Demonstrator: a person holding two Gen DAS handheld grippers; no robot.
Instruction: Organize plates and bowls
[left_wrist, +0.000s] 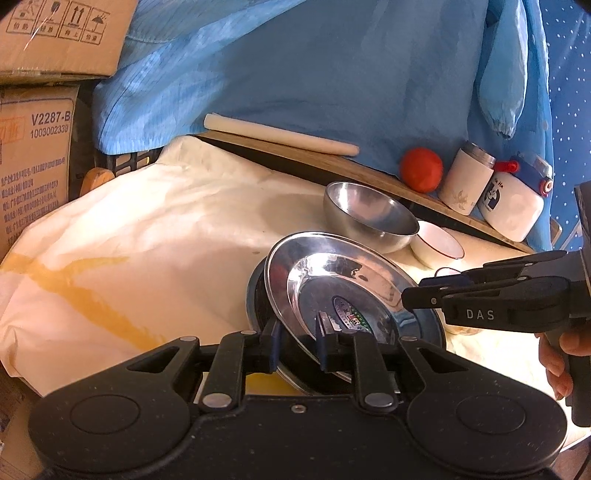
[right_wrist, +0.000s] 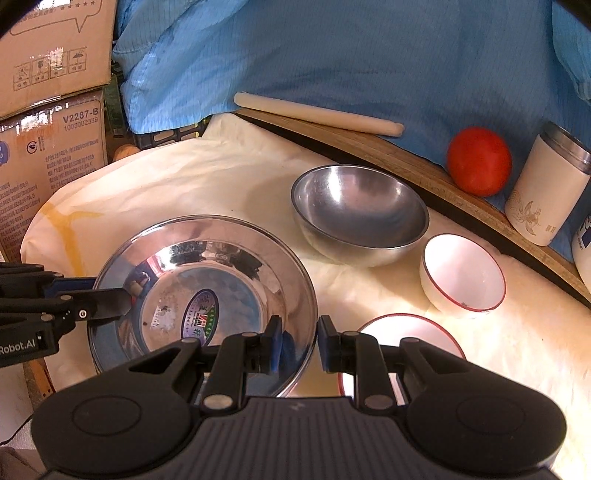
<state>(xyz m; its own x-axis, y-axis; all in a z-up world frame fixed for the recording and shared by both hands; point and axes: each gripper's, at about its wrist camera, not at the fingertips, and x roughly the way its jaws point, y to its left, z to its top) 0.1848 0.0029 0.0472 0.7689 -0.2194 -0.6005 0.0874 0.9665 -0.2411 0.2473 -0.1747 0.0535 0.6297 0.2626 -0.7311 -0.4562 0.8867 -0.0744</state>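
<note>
Warm bright light with white glare on the shiny round steel plate (right_wrist: 207, 291), bent dark corners.

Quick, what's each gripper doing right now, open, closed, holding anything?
Left gripper: closed on the steel plate's near rim.
Right gripper: closed on the same steel plate's right rim.

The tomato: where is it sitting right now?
In the right wrist view the tomato sits at upper right on the wooden board, against the blue cloth, just left of the white canister and behind the steel bowl.
</note>
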